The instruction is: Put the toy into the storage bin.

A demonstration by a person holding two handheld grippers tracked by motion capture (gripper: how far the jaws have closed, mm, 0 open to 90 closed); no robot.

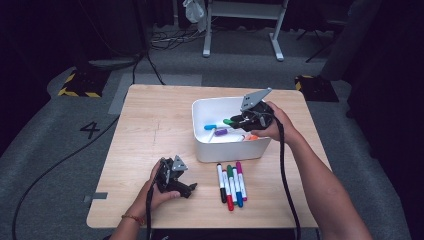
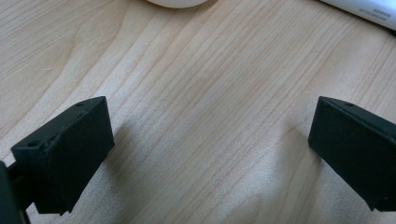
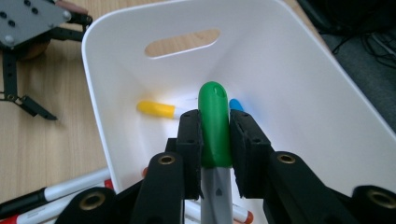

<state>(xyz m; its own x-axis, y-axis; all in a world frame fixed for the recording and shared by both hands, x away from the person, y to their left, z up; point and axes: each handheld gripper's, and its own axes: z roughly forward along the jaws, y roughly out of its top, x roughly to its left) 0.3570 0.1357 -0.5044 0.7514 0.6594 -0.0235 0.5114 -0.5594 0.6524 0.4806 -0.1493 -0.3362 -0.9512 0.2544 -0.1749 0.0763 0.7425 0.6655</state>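
Step in hand, by judgement: loading markers from the table (image 1: 150, 130) into the white bin (image 1: 202, 145); the right hand-held gripper (image 1: 235, 120) is at the drop-off stage.

1. Table: light wood. Bin sits right of centre, toward the far edge. Four markers (image 1: 231, 186) lie in a row on the table just near of the bin's near wall.
2. Bin: already holds several markers, incl. a yellow-capped one (image 3: 156, 109) on the floor and a blue-capped one (image 3: 236, 103) just beyond the gripped cap.
3. Right hand-held gripper: inside the bin's rim, above its floor. Jaws clamped on the green-capped marker (image 3: 215, 123), pads on both sides of the cap; grey barrel runs back between the jaws.
4. Left hand-held gripper (image 1: 190, 189): rests on the table, near-left, well apart from the bin. Jaws wide apart, nothing between them.

Next move, est.: lower the marker close to the bin floor, part the jaws, check release, lift clear of the rim w/o catching the wall. Then go to the row of four.
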